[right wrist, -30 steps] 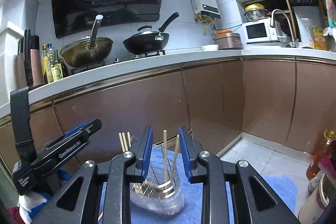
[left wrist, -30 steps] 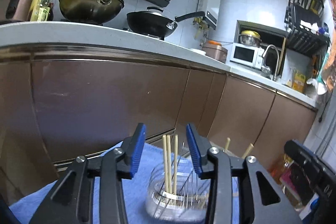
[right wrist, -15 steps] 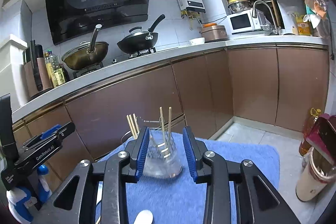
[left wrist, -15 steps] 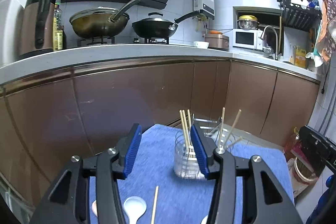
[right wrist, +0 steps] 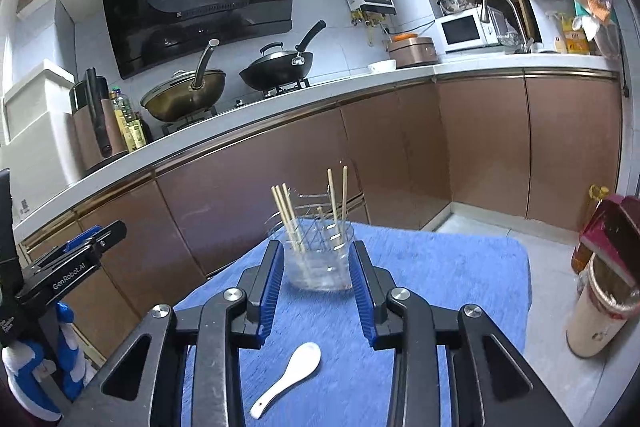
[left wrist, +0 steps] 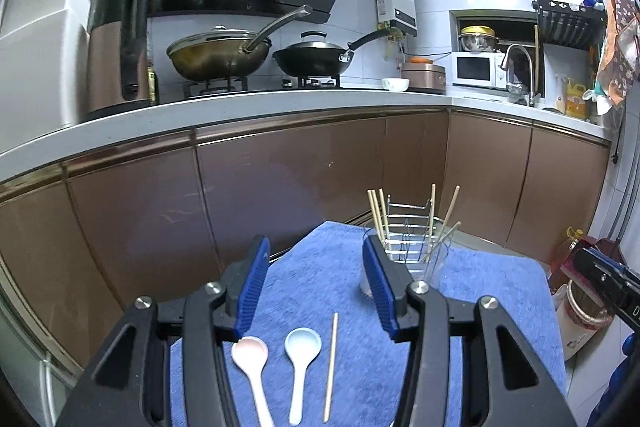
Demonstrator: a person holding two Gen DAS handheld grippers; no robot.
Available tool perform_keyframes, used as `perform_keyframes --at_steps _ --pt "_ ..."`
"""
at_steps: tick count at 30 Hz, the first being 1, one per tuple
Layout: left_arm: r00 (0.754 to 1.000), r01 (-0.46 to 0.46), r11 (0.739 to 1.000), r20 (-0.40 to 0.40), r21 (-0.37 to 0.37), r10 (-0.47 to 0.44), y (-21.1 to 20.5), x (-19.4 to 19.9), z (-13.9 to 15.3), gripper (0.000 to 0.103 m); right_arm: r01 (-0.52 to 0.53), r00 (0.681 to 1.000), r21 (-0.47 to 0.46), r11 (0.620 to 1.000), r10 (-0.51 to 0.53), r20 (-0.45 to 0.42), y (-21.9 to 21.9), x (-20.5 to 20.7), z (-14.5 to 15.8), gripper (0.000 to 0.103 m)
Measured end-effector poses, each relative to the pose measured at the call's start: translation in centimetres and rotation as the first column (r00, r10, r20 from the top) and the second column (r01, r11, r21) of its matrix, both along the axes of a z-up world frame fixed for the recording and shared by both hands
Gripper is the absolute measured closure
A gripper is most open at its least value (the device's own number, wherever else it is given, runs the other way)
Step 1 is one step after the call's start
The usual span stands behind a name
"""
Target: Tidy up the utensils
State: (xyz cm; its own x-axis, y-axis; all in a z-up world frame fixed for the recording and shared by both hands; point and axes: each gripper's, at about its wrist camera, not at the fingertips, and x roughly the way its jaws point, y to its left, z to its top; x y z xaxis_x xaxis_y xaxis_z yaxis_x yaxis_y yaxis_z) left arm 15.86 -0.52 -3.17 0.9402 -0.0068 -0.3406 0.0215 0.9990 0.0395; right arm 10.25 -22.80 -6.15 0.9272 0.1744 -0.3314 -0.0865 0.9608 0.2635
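Both sets of jaws stand parted and empty, each having just been opening a little with nothing between the pads: the left gripper point(left wrist: 316, 287) gapes wider, the right gripper point(right wrist: 316, 291) narrower, and both have drawn back from the clear utensil holder point(right wrist: 318, 259), which a second ago filled the foreground of each view. That holder, upright toward the far edge of the blue towel point(left wrist: 320, 267) covering the surface, carries several wooden chopsticks point(right wrist: 286, 211) leaning in its wire rack. Nearer than the holder, loose pieces have come into view (hidden at the closer range): a pink spoon point(left wrist: 251, 357), a pale blue spoon point(left wrist: 302, 347) and a single chopstick point(left wrist: 331, 367) lying side by side in the left view, and a white spoon point(right wrist: 294, 371) in the right view. The retreat suggests the last delivery is finished and a pickup from these leftovers comes next.
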Motion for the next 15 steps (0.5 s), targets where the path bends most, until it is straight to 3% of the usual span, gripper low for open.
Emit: perform_keyframes --at_steps 11,15 --pt "0.999 -0.034 0.999 -0.004 0.027 0.034 0.8 -3.5 0.5 0.056 -0.018 1.000 0.041 0.999 0.019 -0.012 -0.2 -2.8 -0.5 0.069" --pt "0.999 -0.006 1.000 -0.052 0.001 0.006 1.3 -3.8 0.3 0.056 -0.019 1.000 0.045 0.999 0.020 -0.015 -0.5 -3.6 -0.6 0.068"
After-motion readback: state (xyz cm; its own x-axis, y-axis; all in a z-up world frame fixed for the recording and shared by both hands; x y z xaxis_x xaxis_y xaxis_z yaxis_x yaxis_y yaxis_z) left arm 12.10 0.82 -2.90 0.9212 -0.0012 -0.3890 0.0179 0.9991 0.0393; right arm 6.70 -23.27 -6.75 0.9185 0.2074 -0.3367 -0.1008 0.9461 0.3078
